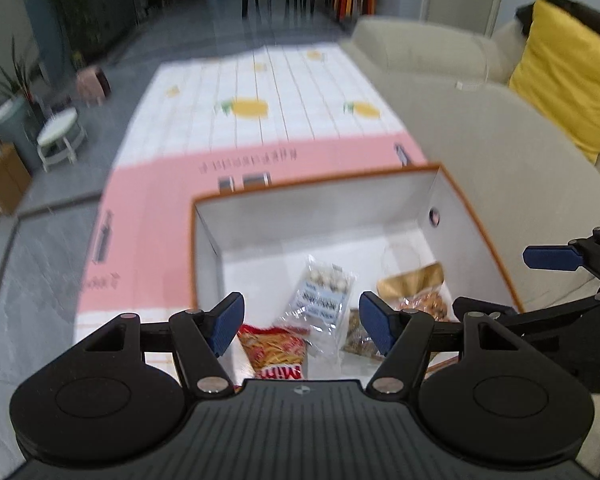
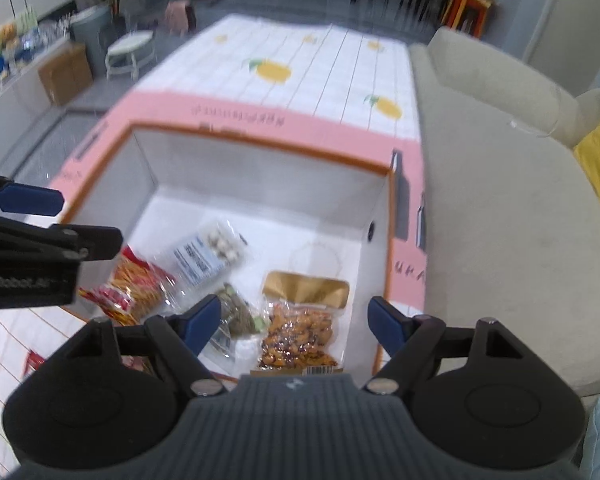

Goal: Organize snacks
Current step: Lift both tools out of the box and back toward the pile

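Note:
A white box with an orange rim (image 1: 412,170) (image 2: 260,146) stands on the table and holds several snack packs. Inside lie a red-and-yellow snack bag (image 1: 274,350) (image 2: 134,290), a clear pack of white balls (image 1: 324,292) (image 2: 212,252), a greenish pack (image 1: 356,332) (image 2: 236,312) and a gold-topped nut pack (image 1: 416,288) (image 2: 300,328). My left gripper (image 1: 302,326) hovers open above the box, nothing between its blue pads. My right gripper (image 2: 296,324) also hangs open over the nut pack, holding nothing. Each gripper shows at the edge of the other's view.
A pink-and-white tablecloth with pineapple prints (image 1: 260,112) (image 2: 284,76) covers the table. A beige sofa (image 1: 480,128) (image 2: 500,160) with a yellow cushion (image 1: 560,80) runs along the right. A small white stool (image 1: 60,136) and plants stand on the grey floor at left.

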A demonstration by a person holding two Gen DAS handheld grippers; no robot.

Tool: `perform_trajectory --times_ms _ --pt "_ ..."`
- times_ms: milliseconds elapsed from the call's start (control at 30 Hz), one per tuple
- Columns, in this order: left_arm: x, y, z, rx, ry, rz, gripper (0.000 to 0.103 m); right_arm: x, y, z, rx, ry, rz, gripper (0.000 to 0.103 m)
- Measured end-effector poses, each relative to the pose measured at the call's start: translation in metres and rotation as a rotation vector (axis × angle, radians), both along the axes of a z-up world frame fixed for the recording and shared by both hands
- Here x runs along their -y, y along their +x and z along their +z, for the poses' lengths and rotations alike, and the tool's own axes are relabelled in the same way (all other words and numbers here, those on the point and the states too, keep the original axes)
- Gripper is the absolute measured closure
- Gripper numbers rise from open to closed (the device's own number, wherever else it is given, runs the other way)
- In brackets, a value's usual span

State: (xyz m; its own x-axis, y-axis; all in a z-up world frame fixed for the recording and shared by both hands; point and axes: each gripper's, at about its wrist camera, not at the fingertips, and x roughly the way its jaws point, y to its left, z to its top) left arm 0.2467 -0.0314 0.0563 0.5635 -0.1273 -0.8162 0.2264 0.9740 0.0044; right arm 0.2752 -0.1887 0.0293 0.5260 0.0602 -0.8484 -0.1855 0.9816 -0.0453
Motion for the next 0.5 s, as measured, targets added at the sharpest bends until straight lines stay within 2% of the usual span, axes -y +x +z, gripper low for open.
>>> perform_trajectory --times_ms 300,400,500 --pt "-0.010 -0.074 0.050 0.226 -0.037 0.031 0.026 -0.002 -0.076 0.048 0.219 0.019 -0.015 0.026" --pt "-0.013 -0.101 0.052 0.265 -0.072 0.028 0.026 0.000 -0.105 0.054 0.266 0.052 -0.029 0.026" --pt "-0.016 -0.126 0.047 0.262 -0.107 0.039 0.026 0.001 -0.138 0.054 0.301 0.087 -0.048 0.025"
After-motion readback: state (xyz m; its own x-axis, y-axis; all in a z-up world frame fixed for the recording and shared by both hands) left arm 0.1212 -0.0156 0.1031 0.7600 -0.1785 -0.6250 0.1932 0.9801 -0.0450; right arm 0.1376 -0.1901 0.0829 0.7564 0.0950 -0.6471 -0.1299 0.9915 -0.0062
